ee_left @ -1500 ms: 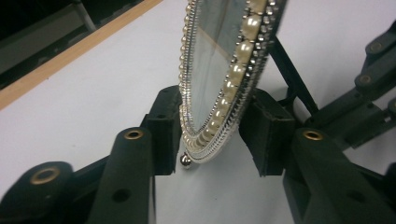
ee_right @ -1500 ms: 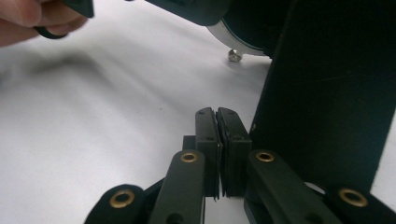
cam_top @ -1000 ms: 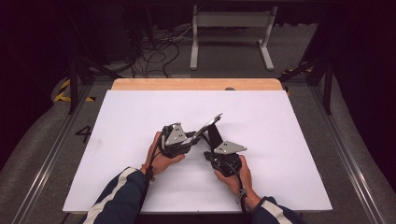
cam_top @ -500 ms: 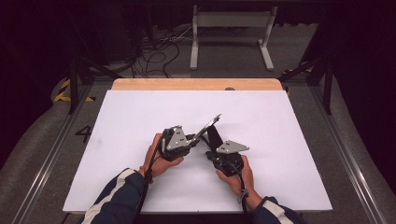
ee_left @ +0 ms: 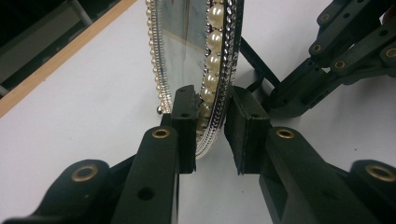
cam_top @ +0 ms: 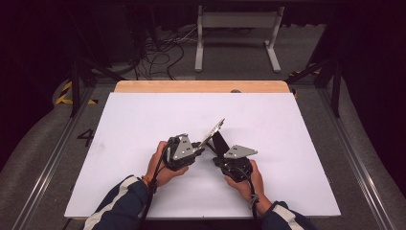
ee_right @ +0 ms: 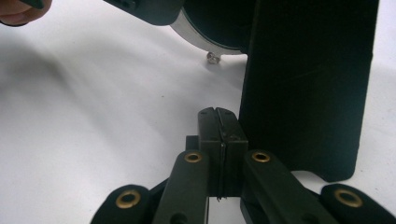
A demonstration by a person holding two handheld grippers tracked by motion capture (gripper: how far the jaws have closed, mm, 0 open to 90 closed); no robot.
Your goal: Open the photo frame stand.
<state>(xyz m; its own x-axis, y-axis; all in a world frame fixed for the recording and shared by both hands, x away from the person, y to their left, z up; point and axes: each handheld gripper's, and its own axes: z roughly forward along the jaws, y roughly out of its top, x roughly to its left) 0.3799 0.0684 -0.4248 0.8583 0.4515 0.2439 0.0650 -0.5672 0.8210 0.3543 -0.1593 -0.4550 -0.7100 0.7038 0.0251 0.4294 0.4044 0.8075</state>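
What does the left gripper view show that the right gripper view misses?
Left gripper view: the frame's pearl-and-silver rim and glass front, with the left hand-held gripper around its edge. Right gripper view: the frame's black back and stand, and the right hand-held gripper shut on nothing beside it. Both: the white table and the same frame standing on it.

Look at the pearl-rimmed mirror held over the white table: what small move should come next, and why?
Probably lower the mirror until its black stand rests on the table. The left gripper clamps the mirror's rim while it tilts; the right gripper, shut, sits against the stand, seemingly bracing it.
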